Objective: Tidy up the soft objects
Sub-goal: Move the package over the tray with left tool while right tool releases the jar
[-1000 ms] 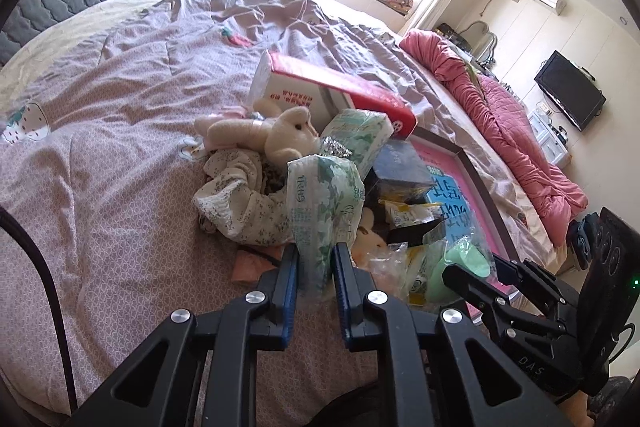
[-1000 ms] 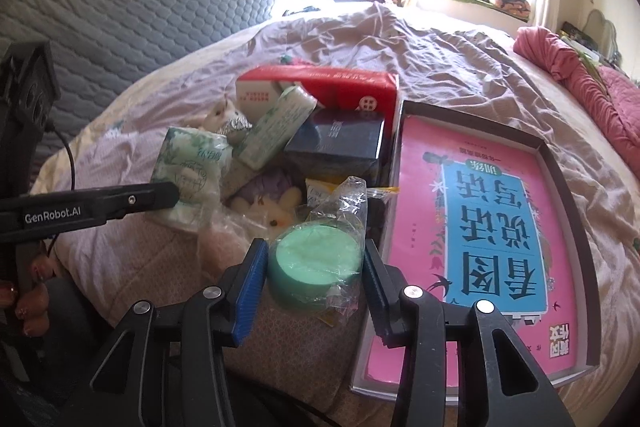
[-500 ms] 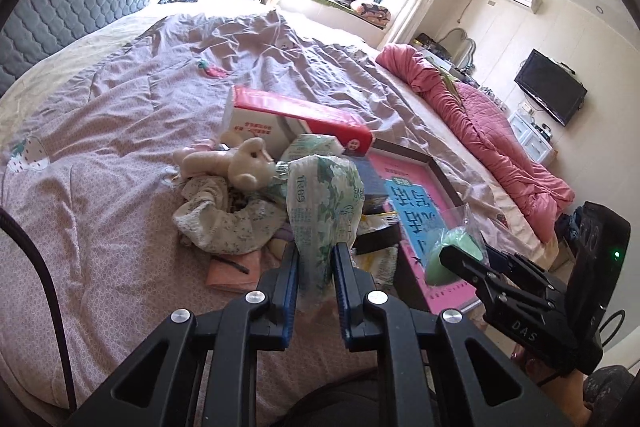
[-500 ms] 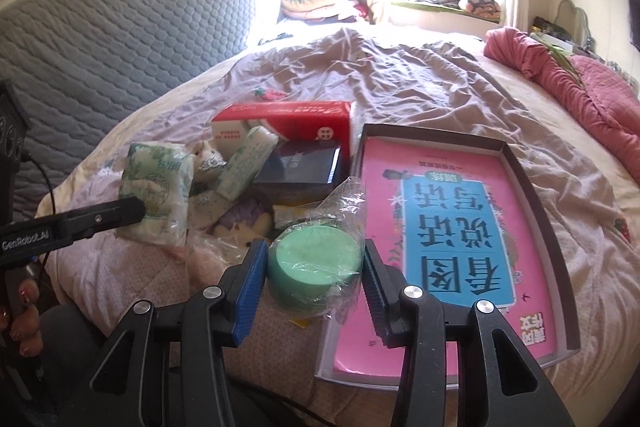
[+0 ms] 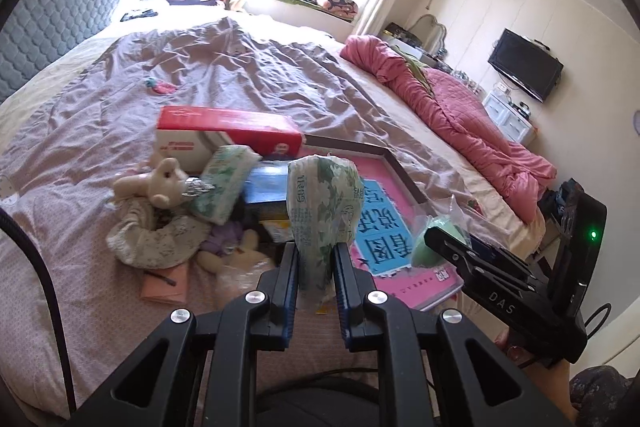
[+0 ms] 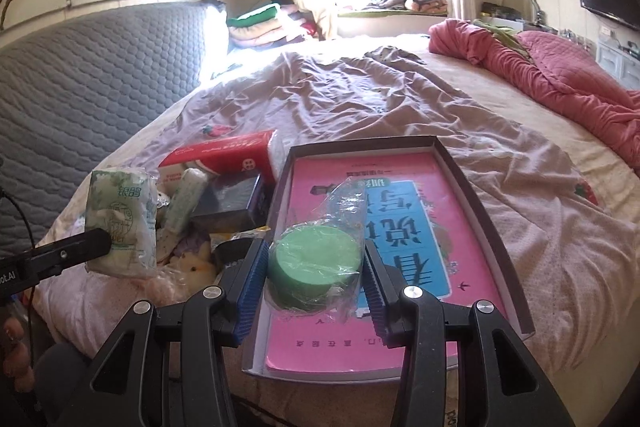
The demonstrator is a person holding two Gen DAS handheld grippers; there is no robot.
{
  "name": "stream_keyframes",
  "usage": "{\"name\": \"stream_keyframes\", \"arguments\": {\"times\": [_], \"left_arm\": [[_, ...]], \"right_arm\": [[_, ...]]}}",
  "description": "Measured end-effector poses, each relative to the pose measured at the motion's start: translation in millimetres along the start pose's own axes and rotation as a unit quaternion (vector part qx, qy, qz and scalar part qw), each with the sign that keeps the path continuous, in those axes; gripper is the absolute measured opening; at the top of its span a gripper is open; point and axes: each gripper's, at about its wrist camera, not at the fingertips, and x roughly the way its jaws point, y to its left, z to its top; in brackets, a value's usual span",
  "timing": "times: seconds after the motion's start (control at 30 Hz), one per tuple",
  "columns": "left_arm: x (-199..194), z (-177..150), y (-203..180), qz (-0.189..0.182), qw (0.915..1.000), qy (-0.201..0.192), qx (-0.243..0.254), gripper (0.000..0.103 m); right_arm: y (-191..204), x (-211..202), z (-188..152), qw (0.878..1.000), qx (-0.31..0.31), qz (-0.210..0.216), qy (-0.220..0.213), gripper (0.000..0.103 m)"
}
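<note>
1. My left hand-held gripper [image 5: 315, 267] is clenched on the low end of a floral tissue pack [image 5: 322, 211], holding it clear above the clutter at the bed's near edge.
2. My right hand-held gripper [image 6: 314, 267] grasps a bagged green sponge [image 6: 314, 259] by its sides, over the pink book [image 6: 400, 227] in the box lid [image 6: 480, 219].
3. The plush bear [image 5: 154, 183], the second pack [image 5: 224, 187] and the red carton [image 5: 228, 131] lie heaped beside that lid, not yet sorted.
</note>
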Motion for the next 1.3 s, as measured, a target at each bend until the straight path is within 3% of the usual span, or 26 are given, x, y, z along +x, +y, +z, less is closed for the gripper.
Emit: {"name": "stream_keyframes", "arguments": {"times": [0.53,0.9,1.3], "left_arm": [[72,-11,-68,-0.046,0.9951,0.083,0.029,0.017],[113,-24,-72,-0.031,0.9883,0.146,0.03,0.017],[119,-30,-73,-0.022,0.9858,0.163,0.036,0.018]], "right_arm": [[-68,-1,-12,0.993,0.11,-0.038,0.015,0.048],[-80,12,-24,0.99,0.125,-0.04,0.042,0.048],[-88,26,-33,0.987,0.132,-0.06,0.073,0.049]]}}
